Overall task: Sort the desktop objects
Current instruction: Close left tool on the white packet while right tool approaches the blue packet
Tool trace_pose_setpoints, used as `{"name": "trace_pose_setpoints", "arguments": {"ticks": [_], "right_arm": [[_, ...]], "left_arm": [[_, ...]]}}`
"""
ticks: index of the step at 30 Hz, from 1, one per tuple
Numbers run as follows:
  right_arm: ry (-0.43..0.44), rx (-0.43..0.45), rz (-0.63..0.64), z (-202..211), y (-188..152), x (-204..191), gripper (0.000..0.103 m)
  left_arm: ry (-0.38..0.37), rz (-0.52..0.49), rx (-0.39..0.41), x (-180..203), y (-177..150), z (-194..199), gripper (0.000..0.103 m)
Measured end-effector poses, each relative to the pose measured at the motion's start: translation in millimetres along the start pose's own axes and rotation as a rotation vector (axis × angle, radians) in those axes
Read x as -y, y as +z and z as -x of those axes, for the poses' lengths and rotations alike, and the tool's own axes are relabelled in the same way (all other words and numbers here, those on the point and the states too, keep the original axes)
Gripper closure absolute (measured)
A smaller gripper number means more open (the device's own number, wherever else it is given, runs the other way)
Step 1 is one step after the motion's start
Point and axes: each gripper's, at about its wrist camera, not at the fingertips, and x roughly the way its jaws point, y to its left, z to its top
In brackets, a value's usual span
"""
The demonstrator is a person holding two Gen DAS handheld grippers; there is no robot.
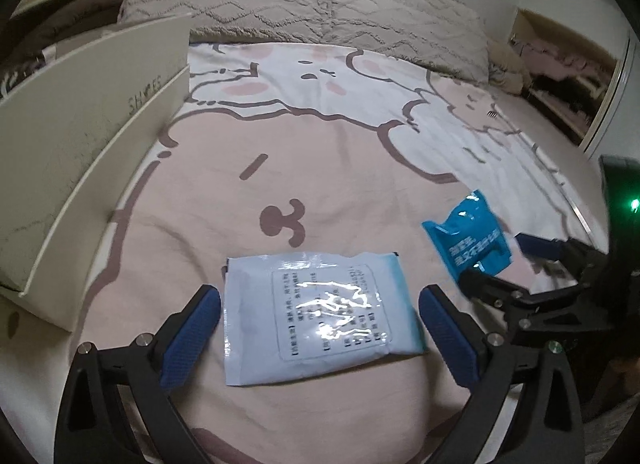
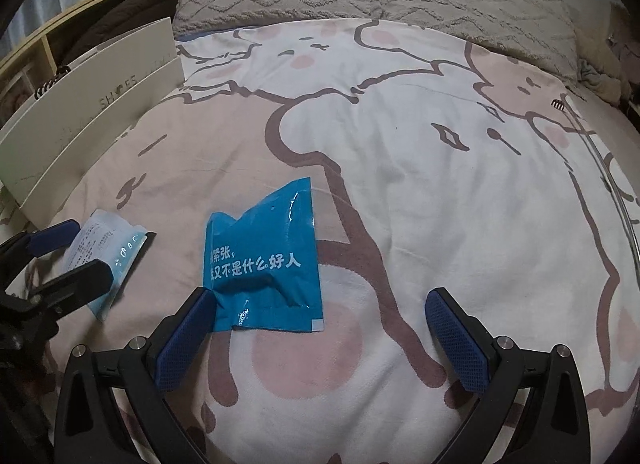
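the left claw [image 1: 320, 328] is spread around a white packet [image 1: 316, 312] on the bed [image 1: 320, 183]; the right claw [image 2: 320, 328] is spread too, with a blue packet [image 2: 266, 260] touched by one pad.

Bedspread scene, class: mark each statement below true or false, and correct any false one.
1. The white packet lies flat between the open pads of the left tool. True.
2. The blue packet is lifted clear of the bedspread. False: it rests on it.
3. The right tool is clamped shut on the blue packet. False: its pads stand wide apart.
4. A cream box printed with letters stands left of the white packet. True.
5. The blue packet carries white printed characters. True.
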Motion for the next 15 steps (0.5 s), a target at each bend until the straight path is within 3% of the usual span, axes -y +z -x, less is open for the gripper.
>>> {"name": "trace_pose_setpoints", "arguments": {"ticks": [10, 15], "right_arm": [[-0.007, 0.0, 0.004, -0.2, -0.2, -1.4, 0.0], [-0.011, 0.001, 0.007, -0.6, 0.2, -1.6, 0.0]], "left_arm": [[0.048, -0.064, 0.017, 13.5, -4.4, -5.2, 0.003], [0.172, -0.037, 0.093, 13.4, -4.0, 6.3, 0.003]]}}
